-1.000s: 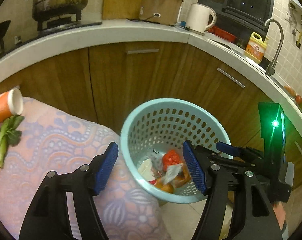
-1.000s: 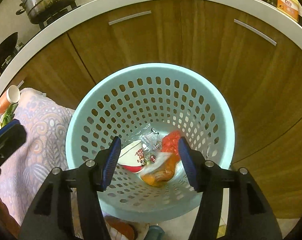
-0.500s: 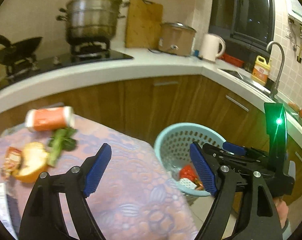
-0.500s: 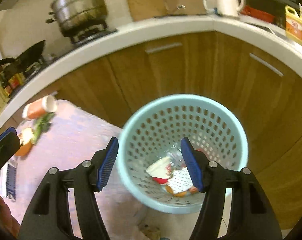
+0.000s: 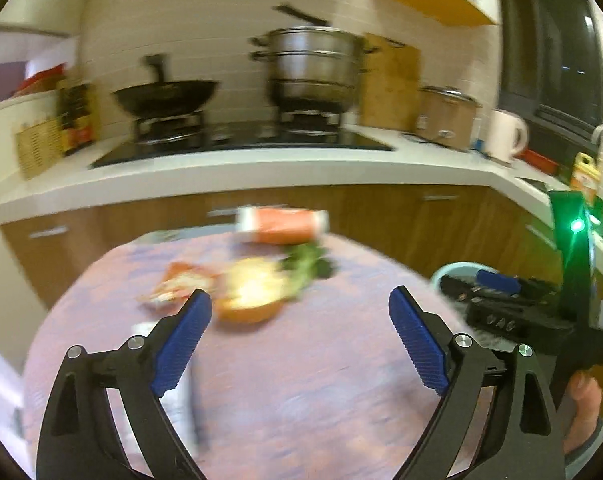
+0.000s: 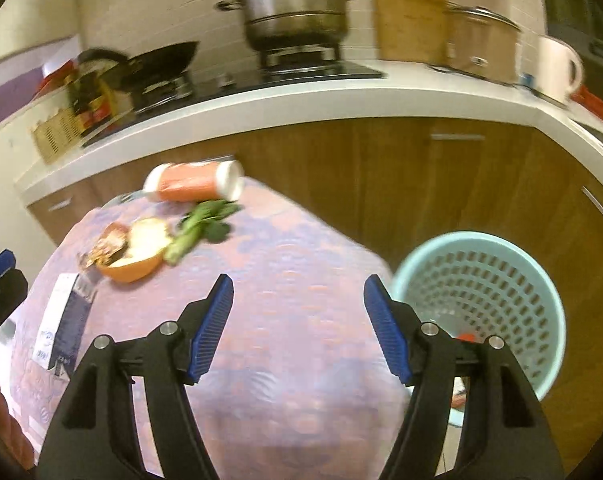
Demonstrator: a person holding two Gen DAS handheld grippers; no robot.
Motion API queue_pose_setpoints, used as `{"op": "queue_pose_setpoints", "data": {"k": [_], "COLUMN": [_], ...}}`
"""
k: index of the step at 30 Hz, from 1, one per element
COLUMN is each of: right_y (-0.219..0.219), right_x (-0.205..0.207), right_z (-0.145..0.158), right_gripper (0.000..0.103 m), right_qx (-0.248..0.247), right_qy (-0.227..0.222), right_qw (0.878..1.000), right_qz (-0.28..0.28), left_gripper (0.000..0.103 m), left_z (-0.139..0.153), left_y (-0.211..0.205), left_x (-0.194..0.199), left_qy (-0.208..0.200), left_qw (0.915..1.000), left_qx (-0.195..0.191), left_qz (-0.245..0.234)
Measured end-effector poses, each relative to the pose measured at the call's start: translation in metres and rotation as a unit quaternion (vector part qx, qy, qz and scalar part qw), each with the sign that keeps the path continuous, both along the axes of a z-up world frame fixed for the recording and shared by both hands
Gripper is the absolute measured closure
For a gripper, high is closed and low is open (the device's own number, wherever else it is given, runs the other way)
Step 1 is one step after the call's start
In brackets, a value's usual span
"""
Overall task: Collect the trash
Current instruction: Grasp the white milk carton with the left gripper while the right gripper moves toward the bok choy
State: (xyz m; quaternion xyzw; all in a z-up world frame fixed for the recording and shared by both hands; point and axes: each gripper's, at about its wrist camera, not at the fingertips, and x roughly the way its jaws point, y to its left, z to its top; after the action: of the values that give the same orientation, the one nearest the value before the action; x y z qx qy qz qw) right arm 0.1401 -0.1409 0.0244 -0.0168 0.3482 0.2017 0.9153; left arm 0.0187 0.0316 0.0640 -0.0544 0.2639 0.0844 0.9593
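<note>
Both grippers are open and empty above a table with a pink patterned cloth (image 6: 301,280). Trash lies at its far side: an orange cup on its side (image 6: 193,186) (image 5: 281,224), a green vegetable stem (image 6: 197,232) (image 5: 305,264), an orange peel half (image 6: 135,254) (image 5: 247,294), a crumpled wrapper (image 6: 105,246) (image 5: 177,284) and a white and dark blue carton (image 6: 63,326). A light blue perforated basket (image 6: 493,296) (image 5: 453,274) stands on the floor to the right with trash inside. My left gripper (image 5: 297,340) and right gripper (image 6: 297,328) hover short of the trash.
A white counter (image 6: 341,100) over wooden cabinets runs behind the table, with a steel steamer pot (image 6: 297,0), a wok (image 6: 161,64), a cutting board, a cooker and a white kettle (image 6: 557,68). The other gripper's body (image 5: 521,308) sits right of the left gripper.
Both grippers have swung left and up from over the basket to face the table. The trash on the cloth has come into central view. Both stay open.
</note>
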Motion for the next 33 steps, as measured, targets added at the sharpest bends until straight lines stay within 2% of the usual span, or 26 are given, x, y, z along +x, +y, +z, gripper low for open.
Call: {"op": "queue_pose_setpoints", "data": {"k": [5, 8, 13, 19, 25, 26, 27, 30, 33], "right_y": [0.039, 0.062, 0.085, 0.105, 0.128, 0.131, 0.135, 0.145, 0.157], "right_x": [-0.006, -0.004, 0.012, 0.046, 0.073, 0.075, 0.078, 0.086, 0.096], "right_z": [-0.003, -0.004, -0.005, -0.015, -0.035, -0.038, -0.041, -0.046, -0.051], "right_gripper": [0.039, 0.039, 0.039, 0.039, 0.051, 0.052, 0.052, 0.055, 0.063], "right_qx": [-0.012, -0.014, -0.003, 0.02, 0.019, 0.02, 0.02, 0.018, 0.002], "right_qy": [-0.016, -0.022, -0.007, 0.039, 0.072, 0.076, 0.079, 0.086, 0.088], "right_qw": [0.999, 0.999, 0.999, 0.998, 0.996, 0.996, 0.996, 0.995, 0.996], "right_qz": [0.029, 0.044, 0.052, 0.047, 0.044, 0.044, 0.043, 0.038, 0.027], "left_gripper": [0.015, 0.015, 0.015, 0.016, 0.033, 0.044, 0.049, 0.051, 0.051], "left_z": [-0.017, -0.035, -0.063, -0.088, -0.095, -0.096, -0.098, -0.098, -0.097], "left_y": [0.051, 0.079, 0.089, 0.087, 0.095, 0.096, 0.097, 0.099, 0.103], "left_x": [-0.028, -0.037, -0.034, -0.016, -0.01, -0.01, -0.01, -0.013, -0.014], "left_qy": [0.021, 0.041, 0.072, 0.104, 0.104, 0.105, 0.106, 0.1, 0.093], "left_qw": [0.9978, 0.9949, 0.9919, 0.9892, 0.987, 0.9866, 0.9863, 0.9862, 0.9853], "left_qx": [-0.017, -0.046, -0.079, -0.068, -0.075, -0.077, -0.083, -0.091, -0.102], "left_qz": [0.061, 0.08, 0.069, 0.078, 0.097, 0.098, 0.096, 0.096, 0.101]}}
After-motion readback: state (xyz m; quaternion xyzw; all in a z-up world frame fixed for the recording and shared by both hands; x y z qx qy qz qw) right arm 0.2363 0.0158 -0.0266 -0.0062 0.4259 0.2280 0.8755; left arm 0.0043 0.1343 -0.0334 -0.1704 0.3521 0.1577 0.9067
